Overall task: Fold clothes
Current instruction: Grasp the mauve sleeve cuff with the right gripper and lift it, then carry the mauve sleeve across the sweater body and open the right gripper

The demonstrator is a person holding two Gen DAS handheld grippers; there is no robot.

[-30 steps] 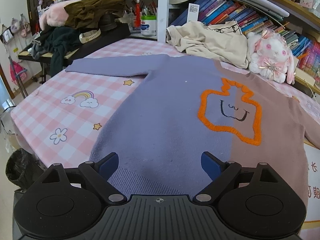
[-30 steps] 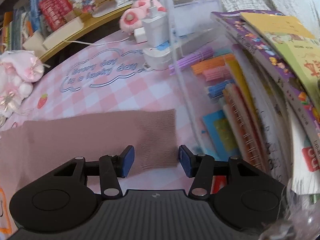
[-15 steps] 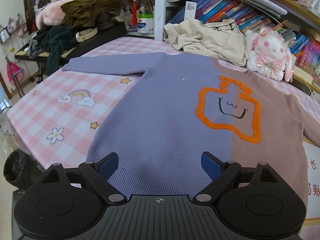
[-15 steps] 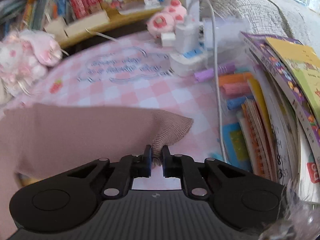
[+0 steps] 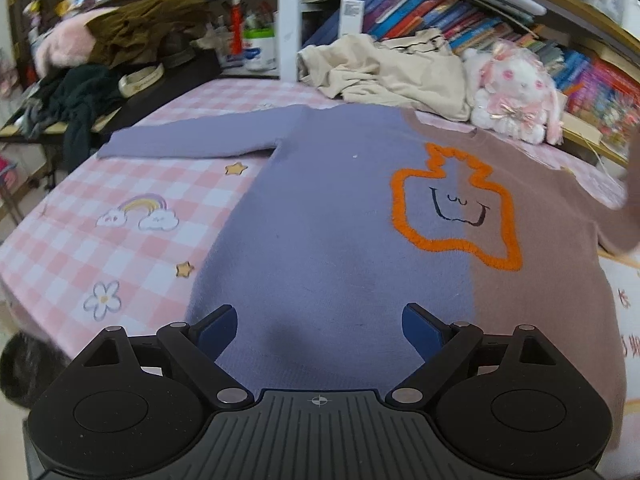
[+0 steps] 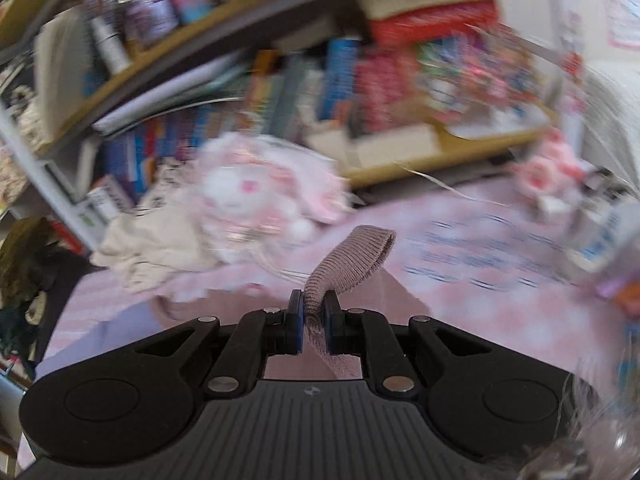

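While the soft purple and brown knitted sweater with an orange fuzzy shape [image 5: 332, 216] lies flat on the pink checked tablecloth [image 5: 120, 216], folding has only just begun. At 3 o'clock its brown ribbed sleeve cuff [image 6: 352, 264] is pinched tight in the right gripper [image 6: 313, 322]. At 6 o'clock the left gripper [image 5: 320, 326] is wide apart, holding nothing. At 10 o'clock the purple sleeve [image 5: 188, 142] is unfolded, and so is the body.
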